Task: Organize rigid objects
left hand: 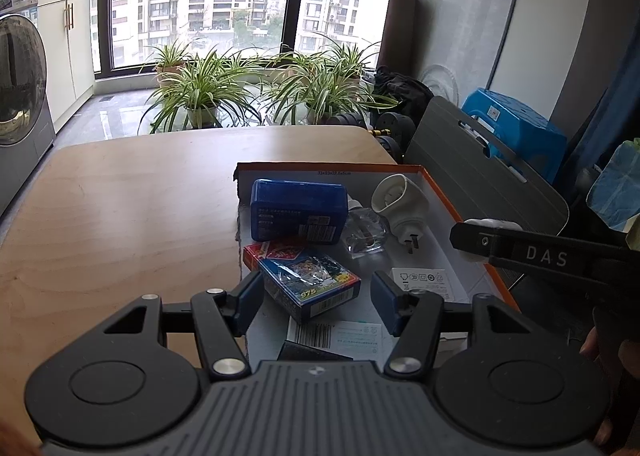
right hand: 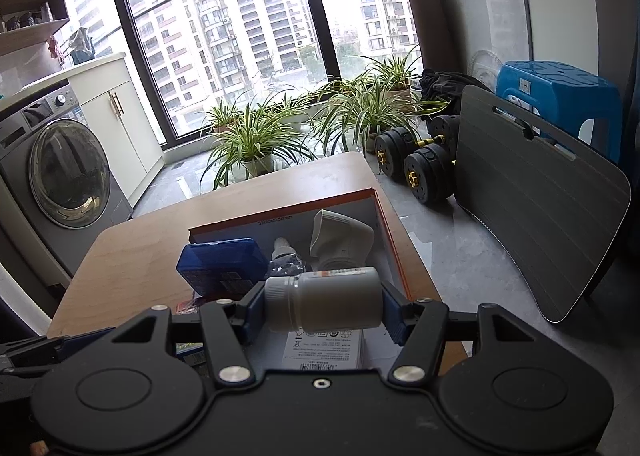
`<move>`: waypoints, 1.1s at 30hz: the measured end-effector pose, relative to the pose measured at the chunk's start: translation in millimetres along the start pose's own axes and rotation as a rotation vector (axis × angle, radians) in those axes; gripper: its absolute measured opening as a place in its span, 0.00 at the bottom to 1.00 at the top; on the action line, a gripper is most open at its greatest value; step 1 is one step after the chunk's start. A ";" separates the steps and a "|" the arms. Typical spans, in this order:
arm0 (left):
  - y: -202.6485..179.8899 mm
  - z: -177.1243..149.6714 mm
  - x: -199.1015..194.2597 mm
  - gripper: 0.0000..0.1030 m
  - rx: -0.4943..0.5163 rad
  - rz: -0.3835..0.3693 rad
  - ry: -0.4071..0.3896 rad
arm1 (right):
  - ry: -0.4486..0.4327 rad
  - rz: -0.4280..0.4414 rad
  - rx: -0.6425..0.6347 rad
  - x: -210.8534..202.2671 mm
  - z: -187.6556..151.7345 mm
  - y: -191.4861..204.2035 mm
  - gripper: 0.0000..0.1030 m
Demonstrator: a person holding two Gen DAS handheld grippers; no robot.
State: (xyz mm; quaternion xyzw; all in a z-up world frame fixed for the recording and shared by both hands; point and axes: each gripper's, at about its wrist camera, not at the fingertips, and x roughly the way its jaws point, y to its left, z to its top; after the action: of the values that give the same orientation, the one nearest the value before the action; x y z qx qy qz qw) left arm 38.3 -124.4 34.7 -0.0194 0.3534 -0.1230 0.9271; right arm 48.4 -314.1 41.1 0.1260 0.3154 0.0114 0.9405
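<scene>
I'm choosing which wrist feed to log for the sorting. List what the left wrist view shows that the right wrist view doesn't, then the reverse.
Only the left wrist view: the left gripper, open above the card pack, with a red pack under it, and the white adapter's plug pins.

Only the right wrist view: the whole white bottle, lying sideways and clamped in the right gripper, plus the dumbbells on the floor.

Both: the orange-edged box, the blue case, the white adapter, the wooden table.
</scene>
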 end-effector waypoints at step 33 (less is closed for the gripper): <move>-15.7 -16.6 -42.1 1.00 -0.001 0.080 -0.036 | -0.055 0.023 -0.073 -88.3 -15.2 -10.0 0.88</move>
State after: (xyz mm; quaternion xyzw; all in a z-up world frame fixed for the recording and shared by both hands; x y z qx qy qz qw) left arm -6.4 -128.6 51.5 -0.0077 0.3373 -0.0854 0.9375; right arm -31.9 -329.2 79.1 0.0955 0.2871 0.0304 0.9526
